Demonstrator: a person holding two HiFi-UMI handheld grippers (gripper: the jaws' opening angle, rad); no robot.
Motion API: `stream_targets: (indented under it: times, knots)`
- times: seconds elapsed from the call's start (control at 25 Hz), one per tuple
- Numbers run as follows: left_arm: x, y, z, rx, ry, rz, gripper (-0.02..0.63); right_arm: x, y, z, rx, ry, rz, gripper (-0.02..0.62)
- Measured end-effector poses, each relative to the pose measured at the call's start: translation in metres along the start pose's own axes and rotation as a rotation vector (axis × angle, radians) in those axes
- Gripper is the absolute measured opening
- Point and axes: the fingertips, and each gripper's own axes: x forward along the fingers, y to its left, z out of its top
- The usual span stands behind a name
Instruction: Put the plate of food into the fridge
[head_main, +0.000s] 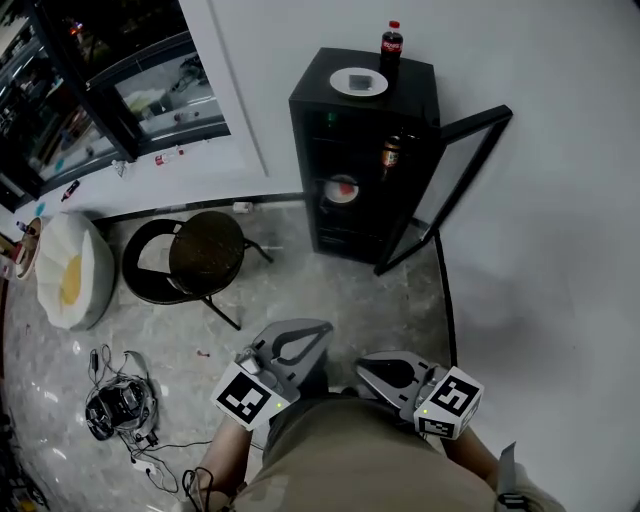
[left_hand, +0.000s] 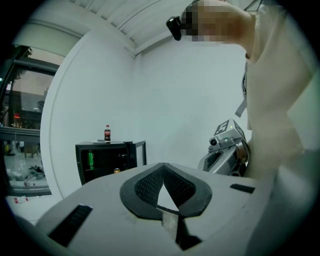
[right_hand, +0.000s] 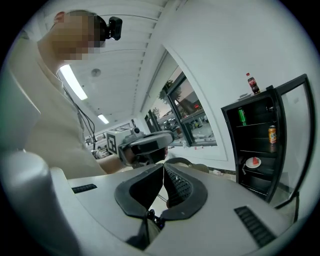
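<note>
I see a white cushion (head_main: 70, 270) and a tangle of cables (head_main: 120, 405) on the floor at far left, with a round black stool (head_main: 205, 250) beside them. The left gripper (head_main: 320, 326), held low in front of the person, has its jaws pressed together on nothing. Beyond it is the black fridge (head_main: 412, 85), its glass door (head_main: 455, 170) standing open. The plate of food (head_main: 342, 189) sits on a middle shelf inside, an orange can (head_main: 390, 155) on the shelf above. A second plate (head_main: 358, 82) and a cola bottle (head_main: 391, 42) rest on top. The right gripper (head_main: 366, 366), well short of the fridge, likewise shows its jaws together and empty.
</note>
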Motion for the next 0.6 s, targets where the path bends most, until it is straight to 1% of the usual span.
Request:
stream_targets:
  times: [0.24, 0.44, 0.52, 0.6]
  knots:
    - [0.013, 0.032, -0.001, 0.002, 0.000, -0.054, 0.009, 0.012, -0.024, 0.010, 0.039, 0.008, -0.080, 0.021]
    - [0.017, 0.062, -0.001, -0.018, -0.012, -0.087, 0.009, 0.032, -0.040, 0.021, 0.029, 0.031, -0.121, 0.021]
    - [0.017, 0.073, -0.003, -0.005, -0.012, -0.101, 0.009, 0.043, -0.047, 0.028, 0.010, 0.037, -0.138, 0.021]
    - [0.018, 0.083, -0.007, 0.033, -0.001, -0.115, 0.009, 0.053, -0.054, 0.035, -0.009, 0.043, -0.155, 0.021]
